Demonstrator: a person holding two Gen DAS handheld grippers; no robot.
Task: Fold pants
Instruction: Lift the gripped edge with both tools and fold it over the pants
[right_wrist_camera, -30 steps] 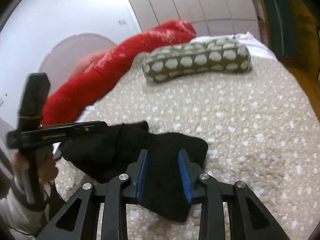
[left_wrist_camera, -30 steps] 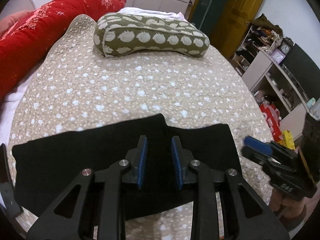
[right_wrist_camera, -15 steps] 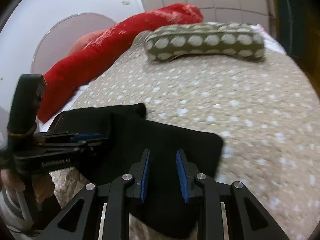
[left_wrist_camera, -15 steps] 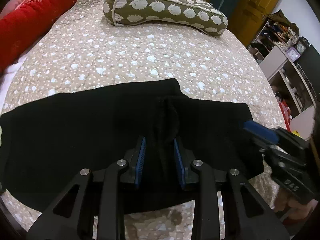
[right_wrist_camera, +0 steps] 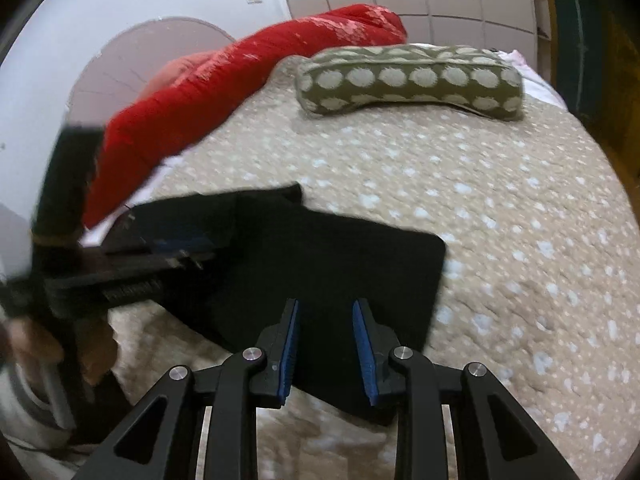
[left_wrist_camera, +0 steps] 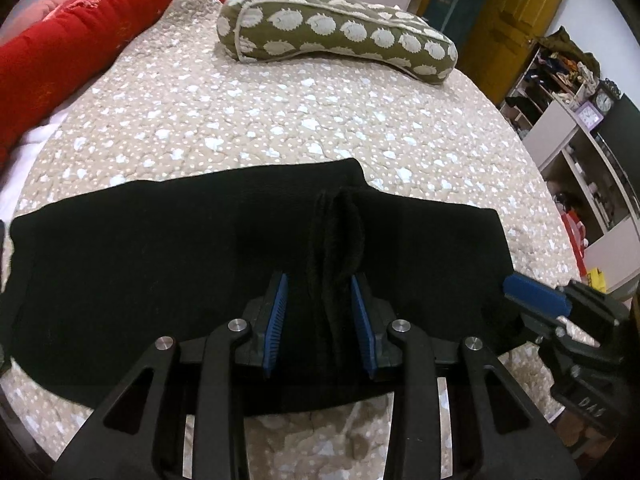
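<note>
Black fleece pants [left_wrist_camera: 168,280] folded flat on spotted beige quilt, short of olive hedgehog-print pillow [left_wrist_camera: 340,36]; left hand-held gripper [left_wrist_camera: 322,316] opening off a pinched ridge, right hand-held gripper [right_wrist_camera: 326,344] parted, grasping nothing; next: smooth ridge, re-grip for next fold.

The pants [left_wrist_camera: 160,280] lie spread across the near edge of the bed [left_wrist_camera: 280,120], with a pillow [left_wrist_camera: 340,36] way back at the far end. A rolled blanket [left_wrist_camera: 60,52] runs along the bed's left side, and shelves [left_wrist_camera: 560,128] stand off to the right.

Quilted bed [left_wrist_camera: 280,120]; black pants [left_wrist_camera: 140,272]; spotted pillow [left_wrist_camera: 340,32]
</note>
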